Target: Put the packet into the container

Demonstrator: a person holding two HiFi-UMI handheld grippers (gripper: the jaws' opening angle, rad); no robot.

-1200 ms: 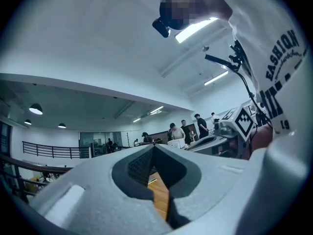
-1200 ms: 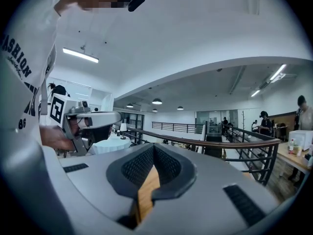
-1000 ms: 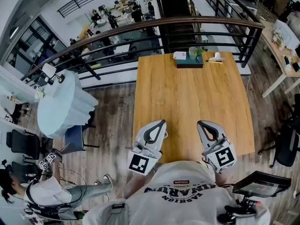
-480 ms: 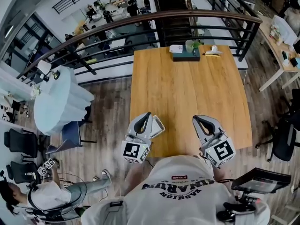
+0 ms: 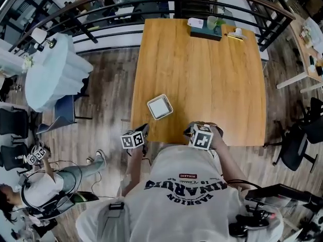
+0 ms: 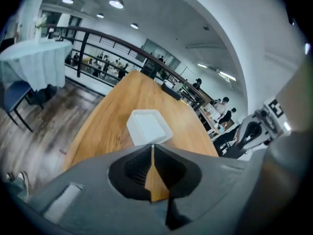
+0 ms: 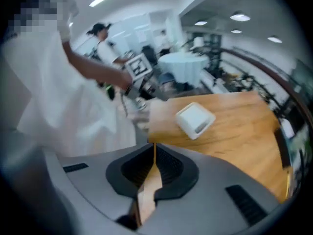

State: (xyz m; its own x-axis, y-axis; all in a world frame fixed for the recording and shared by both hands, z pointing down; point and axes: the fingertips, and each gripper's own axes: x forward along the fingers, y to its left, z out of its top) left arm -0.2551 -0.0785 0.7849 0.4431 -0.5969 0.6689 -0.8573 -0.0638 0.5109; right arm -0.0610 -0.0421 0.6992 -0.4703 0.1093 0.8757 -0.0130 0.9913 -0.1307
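A white square container (image 5: 160, 106) sits empty on the wooden table (image 5: 202, 74) near its front left corner. It shows just beyond the jaws in the left gripper view (image 6: 148, 126) and further off in the right gripper view (image 7: 194, 120). My left gripper (image 5: 145, 129) hangs at the table's front edge, just short of the container, jaws shut on nothing (image 6: 152, 145). My right gripper (image 5: 187, 130) is at the front edge too, to the container's right, also shut and empty (image 7: 154, 144). I see no packet near the grippers.
A dark tray (image 5: 205, 31) with a green cup (image 5: 212, 21) and small white items stands at the table's far edge, by a black railing (image 5: 101, 19). A round table with a pale cloth (image 5: 53, 77) stands on the floor to the left.
Both grippers have drawn back from over the table to its front edge. The white container, partly hidden beside the left gripper before, now lies uncovered ahead of them. The head view has tilted down.
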